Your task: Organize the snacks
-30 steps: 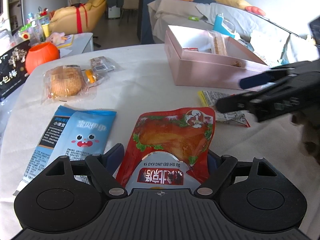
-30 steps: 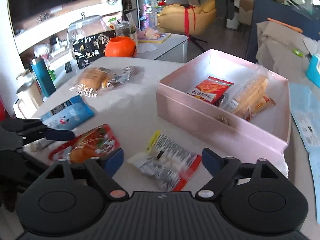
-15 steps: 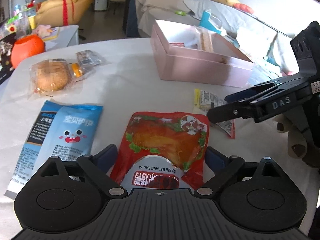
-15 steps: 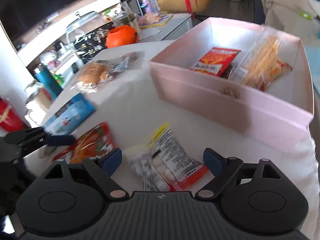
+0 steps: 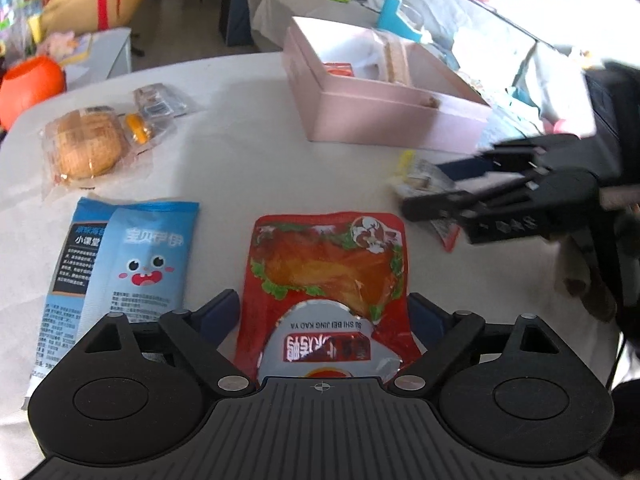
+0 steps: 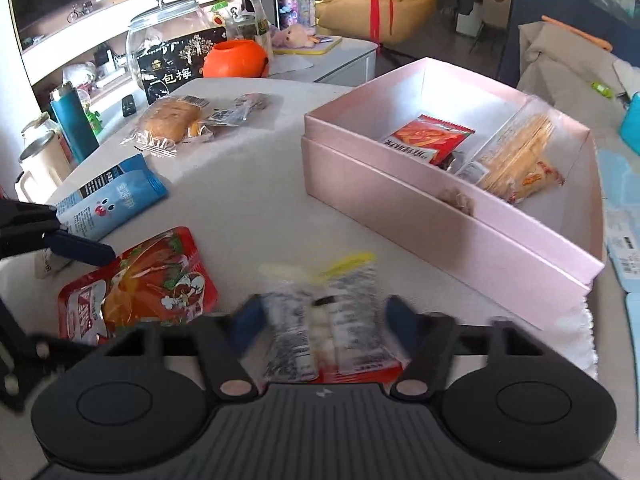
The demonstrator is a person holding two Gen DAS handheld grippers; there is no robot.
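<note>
Lying flat on a white table (image 5: 248, 168), a red pouch of roast duck (image 5: 326, 280) is straddled by the left gripper (image 5: 324, 312), whose blue-tipped jaws stand wide apart on either side of the pouch's near end without pressing it. To its right, a clear packet with black print and a yellow edge (image 6: 320, 320) is framed by the right gripper (image 6: 322, 320); its jaws are closing around the packet, and whether the pads already press on it cannot be told through the blur.

Beyond both, an open pink box (image 6: 440, 216) is set on the table. Inside it a small red snack packet (image 6: 430, 140) is seen toward the left, and a long clear pack of pale stick biscuits (image 6: 516, 148) is laid along the right side, with an orange-printed wrapper (image 6: 536, 178) at its near end. Something dark is tucked between them but cannot be made out.

To the left of the duck pouch, two overlapping blue packets with a cartoon face (image 5: 132, 264) are laid side by side. Farther back, a round bun in clear wrap (image 5: 86, 146) is placed beside a few small clear-wrapped sweets (image 5: 156, 108). Past the table's edge an orange pumpkin-shaped pot (image 6: 236, 58) and a large glass jar with a lid (image 6: 168, 36) are seen on a low cabinet.
</note>
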